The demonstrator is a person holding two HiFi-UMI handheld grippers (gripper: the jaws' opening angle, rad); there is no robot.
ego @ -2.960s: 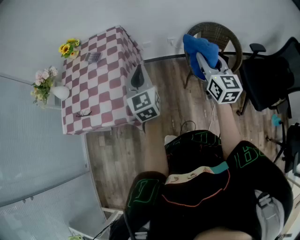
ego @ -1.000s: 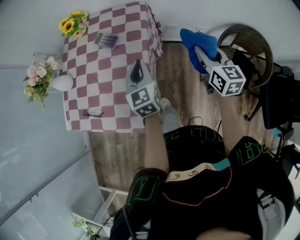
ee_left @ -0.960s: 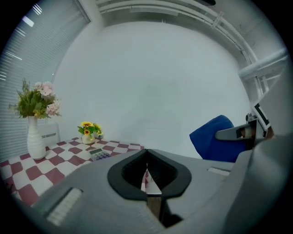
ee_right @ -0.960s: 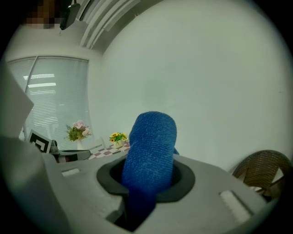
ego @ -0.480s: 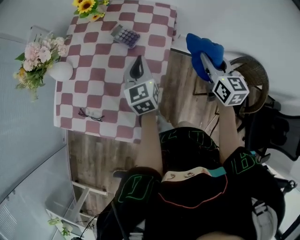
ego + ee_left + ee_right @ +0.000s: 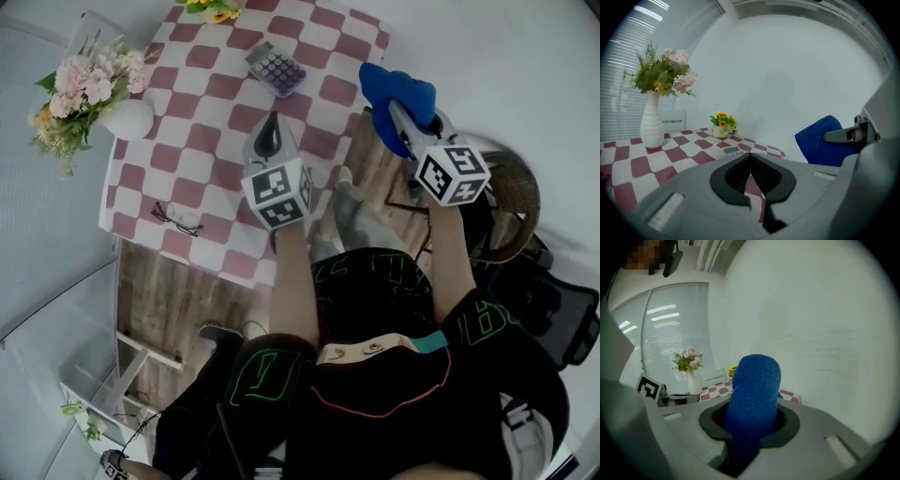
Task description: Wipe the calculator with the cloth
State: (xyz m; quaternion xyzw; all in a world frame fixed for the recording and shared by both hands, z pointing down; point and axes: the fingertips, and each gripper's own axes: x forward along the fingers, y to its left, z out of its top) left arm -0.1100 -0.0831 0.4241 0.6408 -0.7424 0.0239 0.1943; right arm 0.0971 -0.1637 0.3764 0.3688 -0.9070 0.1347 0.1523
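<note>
The right gripper (image 6: 410,120) has its jaws clenched on the blue cloth (image 6: 394,89), beyond the worktop's (image 6: 202,122) edge. The left gripper (image 6: 270,139) has its jaws pressed together, empty. The calculator (image 6: 277,68) lies near the worktop's far side, so the cloth should travel over and settle flat on the keys.

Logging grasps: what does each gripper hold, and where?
Right gripper pinches the blue cloth by a bunched part, the rest bulging beyond. Left gripper shut, empty.

head view steeply overhead, gripper views level, sharing checkered table (image 6: 202,141)
</note>
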